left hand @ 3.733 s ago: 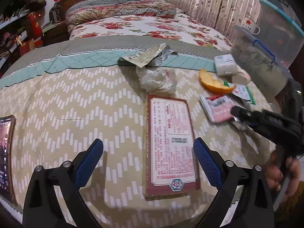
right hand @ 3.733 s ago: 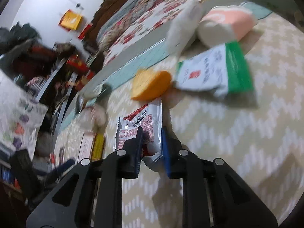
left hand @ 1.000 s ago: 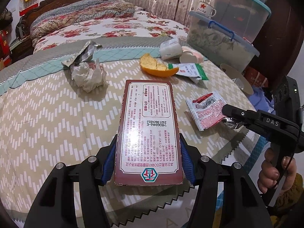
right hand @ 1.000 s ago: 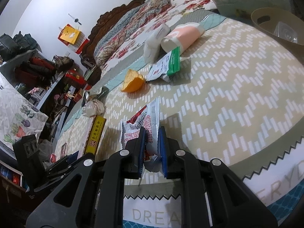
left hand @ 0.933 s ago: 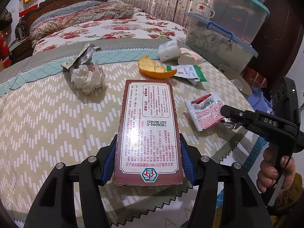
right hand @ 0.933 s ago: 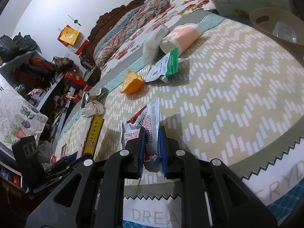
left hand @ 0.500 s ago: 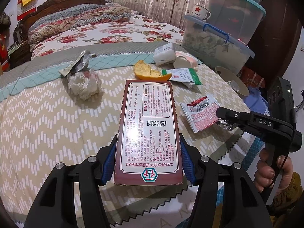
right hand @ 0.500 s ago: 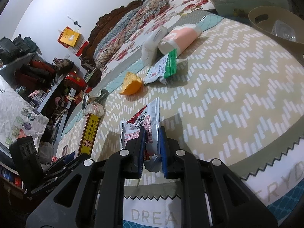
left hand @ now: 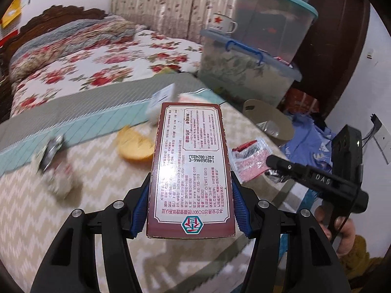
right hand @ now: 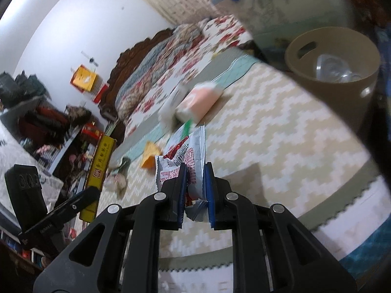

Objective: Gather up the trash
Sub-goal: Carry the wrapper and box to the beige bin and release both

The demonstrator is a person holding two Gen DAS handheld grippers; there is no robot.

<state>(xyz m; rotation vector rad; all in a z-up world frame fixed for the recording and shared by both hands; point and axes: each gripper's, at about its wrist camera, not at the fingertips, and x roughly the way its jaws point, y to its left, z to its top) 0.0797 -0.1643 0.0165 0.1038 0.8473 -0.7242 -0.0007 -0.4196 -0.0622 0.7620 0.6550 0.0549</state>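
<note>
Two pieces held | left gripper (left hand: 190, 210) clamps long box (left hand: 190, 168) above table edge | right gripper (right hand: 195, 183) pinches red-white wrapper (right hand: 185, 156) | tan bin (right hand: 334, 56) far right beyond table | carry both over rim, box end-first, then release

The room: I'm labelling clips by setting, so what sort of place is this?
Most likely a lived-in bedroom: a bed with a floral quilt, its carved wooden headboard, and stacked plastic storage bins beside it.

table (left hand: 48, 210) zigzag cloth | orange peel (left hand: 135, 145) | crumpled tissue (left hand: 57, 178) | pink pack (right hand: 199, 102)
</note>
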